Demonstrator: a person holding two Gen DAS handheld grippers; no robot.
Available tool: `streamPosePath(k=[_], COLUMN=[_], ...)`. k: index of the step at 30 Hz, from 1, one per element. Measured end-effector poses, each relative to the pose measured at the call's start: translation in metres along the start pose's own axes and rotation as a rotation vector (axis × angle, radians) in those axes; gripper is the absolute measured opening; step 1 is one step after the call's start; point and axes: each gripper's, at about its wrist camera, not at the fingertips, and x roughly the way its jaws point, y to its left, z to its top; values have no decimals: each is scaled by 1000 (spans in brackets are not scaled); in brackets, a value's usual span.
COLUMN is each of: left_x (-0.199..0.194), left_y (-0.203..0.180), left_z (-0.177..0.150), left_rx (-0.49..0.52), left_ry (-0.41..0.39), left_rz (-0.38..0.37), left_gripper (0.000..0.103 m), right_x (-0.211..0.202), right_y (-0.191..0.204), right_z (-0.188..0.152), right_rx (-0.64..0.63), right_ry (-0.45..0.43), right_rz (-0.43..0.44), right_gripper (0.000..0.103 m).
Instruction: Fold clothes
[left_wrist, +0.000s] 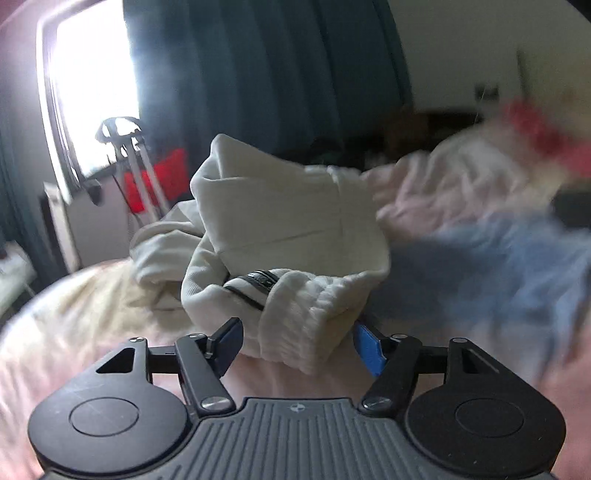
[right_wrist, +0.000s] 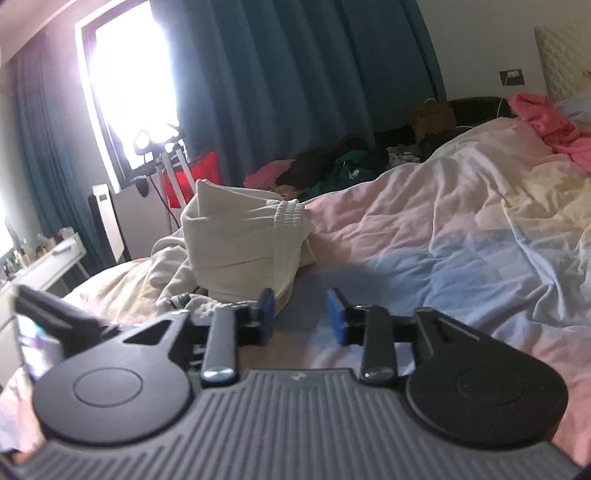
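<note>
Cream sweatpants (left_wrist: 280, 229) lie heaped on the bed (right_wrist: 424, 229), between the parted left claw (left_wrist: 299, 343); right claw (right_wrist: 301, 317) gapes empty (waistband bulk could slip a shallow pinch).

The left tongs (left_wrist: 297, 345), jaws spread wide, sit around the ribbed hem of a cream sweatshirt (left_wrist: 280, 236) heaped on the bed (left_wrist: 74, 325), with a blurred blue patch of bedding (left_wrist: 498, 273) to its right and a dark curtain (left_wrist: 258, 66) beside a bright window (left_wrist: 92, 85) behind.
</note>
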Motion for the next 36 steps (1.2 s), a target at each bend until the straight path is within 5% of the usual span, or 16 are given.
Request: streamPosePath(k=[2,4,5,6,9,13,20,29,32,34,36], left_x=[18,28,33,30,5,-46,-163,-181,-178,-179,-177], left_y=[-7,11,20,33,69,116,180,247,253,255,258], left_z=[2,9,13,19,32,42,12,-66,-81,-89,-95], left_rx=[1,-122,-183,-239,-316,-343,-331,-431,-440,-455,-486], left_ry=[4,3,1,-6,-44,-103,-178,-96,-68,-53,-35], left_rz=[104,169,200,220,227,210,220,303,311,316,314], left_gripper=[68,57,35,23,14,12,12,11,11,11,11], right_x=[5,12,15,18,28,27,6,-29,-49,-60,-65], right_y=[-2,-5,-7,-9,-9,-3,17,61,74,81,97], right_z=[-1,-3,-4,-5,-9,-10,-13,-41,-49,-55,-63], right_rx=[-6,-8,-3,7,18,5,-45,-112,-126,-124,-189], right_ry=[-6,-9,-7,-4,16,19,44,262,300,315,325], right_rz=[1,3,7,10,9,28,73,201,239,276,297], right_gripper=[24,24,24,24,24,24,24,26,46,81,81])
